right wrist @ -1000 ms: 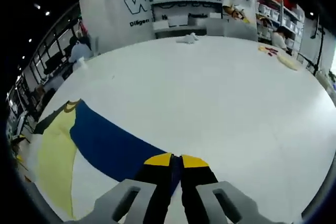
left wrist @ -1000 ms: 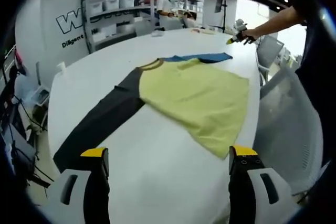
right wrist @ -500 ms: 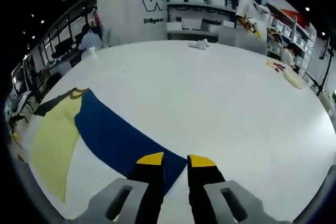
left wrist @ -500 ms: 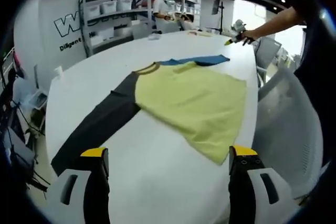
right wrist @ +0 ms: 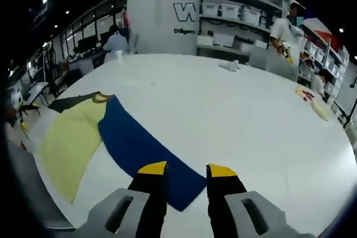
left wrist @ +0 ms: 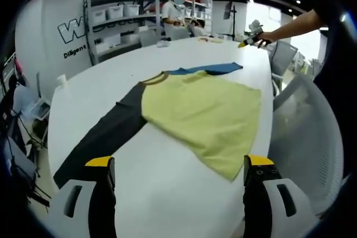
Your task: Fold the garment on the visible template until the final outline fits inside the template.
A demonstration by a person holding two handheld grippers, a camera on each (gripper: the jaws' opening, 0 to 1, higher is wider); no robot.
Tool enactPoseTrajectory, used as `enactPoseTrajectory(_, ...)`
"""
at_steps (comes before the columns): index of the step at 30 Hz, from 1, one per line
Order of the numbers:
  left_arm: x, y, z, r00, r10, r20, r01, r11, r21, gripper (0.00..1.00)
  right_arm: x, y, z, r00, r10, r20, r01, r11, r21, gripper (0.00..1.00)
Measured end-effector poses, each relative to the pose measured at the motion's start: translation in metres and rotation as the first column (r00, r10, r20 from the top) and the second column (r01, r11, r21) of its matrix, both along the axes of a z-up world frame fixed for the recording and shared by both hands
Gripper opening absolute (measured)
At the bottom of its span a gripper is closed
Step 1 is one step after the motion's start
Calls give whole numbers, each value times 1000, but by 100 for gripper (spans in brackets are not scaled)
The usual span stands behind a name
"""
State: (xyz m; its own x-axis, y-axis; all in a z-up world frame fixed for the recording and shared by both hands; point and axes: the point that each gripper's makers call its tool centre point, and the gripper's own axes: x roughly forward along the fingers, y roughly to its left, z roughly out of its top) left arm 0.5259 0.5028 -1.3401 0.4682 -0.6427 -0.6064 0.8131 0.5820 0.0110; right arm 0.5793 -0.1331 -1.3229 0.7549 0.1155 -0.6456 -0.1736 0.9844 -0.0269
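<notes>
1. On the white desk (left wrist: 184, 193) I see the garment (left wrist: 201, 112) spread flat, yellow body in the middle.
2. Its dark sleeve (left wrist: 100, 137) stretches from the body toward my left tool (left wrist: 175, 166); its blue sleeve (right wrist: 148, 149) runs from the body toward my right tool (right wrist: 187, 170).
3. My left tool stands wide open, holding nothing, short of the garment.
4. My right tool is parted a little, empty, jaws over the blue sleeve's end.
</notes>
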Motion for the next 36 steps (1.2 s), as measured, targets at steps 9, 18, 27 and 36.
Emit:
enactPoseTrajectory(9, -5, -3, 0, 1000, -2, 9, 2, 1000, -11, 95, -16, 11, -5, 997, 70, -18, -70, 998, -3, 45)
enactPoseTrajectory(18, -13, -7, -3, 1000, -11, 8, 11, 1000, -24, 95, -29, 29, -7, 996, 87, -16, -86, 994, 61, 64)
enactPoseTrajectory(27, -14, -13, -1, 1000, -11, 15, 12, 999, -48, 95, -48, 51, -17, 988, 149, -39, -145, 985, 94, 68)
enactPoseTrajectory(36, -23, -17, -7, 999, -34, 18, 34, 998, -49, 94, -59, 59, -23, 978, 202, -50, -198, 976, 88, 67)
